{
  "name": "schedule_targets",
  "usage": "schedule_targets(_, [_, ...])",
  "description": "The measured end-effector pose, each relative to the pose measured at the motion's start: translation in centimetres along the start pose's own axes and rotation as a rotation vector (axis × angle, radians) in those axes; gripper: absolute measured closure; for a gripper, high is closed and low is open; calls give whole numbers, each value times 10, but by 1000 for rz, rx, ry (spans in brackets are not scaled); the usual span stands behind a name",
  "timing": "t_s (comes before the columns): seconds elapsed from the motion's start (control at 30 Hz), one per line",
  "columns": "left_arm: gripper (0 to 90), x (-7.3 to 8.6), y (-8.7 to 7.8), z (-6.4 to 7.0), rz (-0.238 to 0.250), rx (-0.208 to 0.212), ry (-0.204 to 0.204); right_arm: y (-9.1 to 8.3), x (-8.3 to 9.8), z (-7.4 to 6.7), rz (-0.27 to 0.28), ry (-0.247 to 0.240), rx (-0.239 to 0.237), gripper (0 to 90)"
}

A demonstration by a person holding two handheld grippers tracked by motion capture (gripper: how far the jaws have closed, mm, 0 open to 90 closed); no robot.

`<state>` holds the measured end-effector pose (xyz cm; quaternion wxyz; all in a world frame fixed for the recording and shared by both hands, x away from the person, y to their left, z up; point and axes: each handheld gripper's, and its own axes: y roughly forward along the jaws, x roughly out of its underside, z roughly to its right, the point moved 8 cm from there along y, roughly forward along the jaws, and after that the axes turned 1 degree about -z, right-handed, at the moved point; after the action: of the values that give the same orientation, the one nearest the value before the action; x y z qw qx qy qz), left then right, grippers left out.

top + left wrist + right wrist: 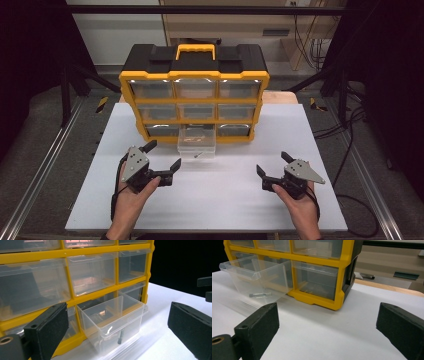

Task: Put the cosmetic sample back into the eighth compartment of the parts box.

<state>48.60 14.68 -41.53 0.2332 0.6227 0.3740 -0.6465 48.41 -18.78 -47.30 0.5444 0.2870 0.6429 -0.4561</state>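
Note:
A yellow and black drawer cabinet (pixel 194 90) stands at the back of the white table (pixel 210 195). Its bottom middle clear drawer (pixel 197 145) is pulled out, and a small dark screw (pixel 198 155) lies inside it. The same drawer (pixel 113 322) with the screw (pixel 120 337) shows in the left gripper view, and the drawer (pixel 259 280) and screw (pixel 259 294) appear in the right gripper view. My left gripper (pixel 162 156) is open, held just left of the drawer's front. My right gripper (pixel 272 163) is open too, lower right of the cabinet, holding nothing.
The cabinet has a yellow handle (pixel 195 50) on top and several shut clear drawers. Metal rails (pixel 45 165) run along both sides of the table. Cables (pixel 345 130) hang off the right side.

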Motion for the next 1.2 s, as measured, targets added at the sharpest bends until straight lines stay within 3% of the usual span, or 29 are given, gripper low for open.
schedule_targets(0.47, [28,5,-14,-11,5,-12,5,3,-4,-8,4,5,-6,54])
schedule_targets(0.97, [27,12,-30,-29,14,-29,-12,12,-10,-31,-2,-8,-49,56])
schedule_targets(1.2, [27,24,-42,-39,1,-43,-20,19,-12,-42,-22,-32,-67,63])
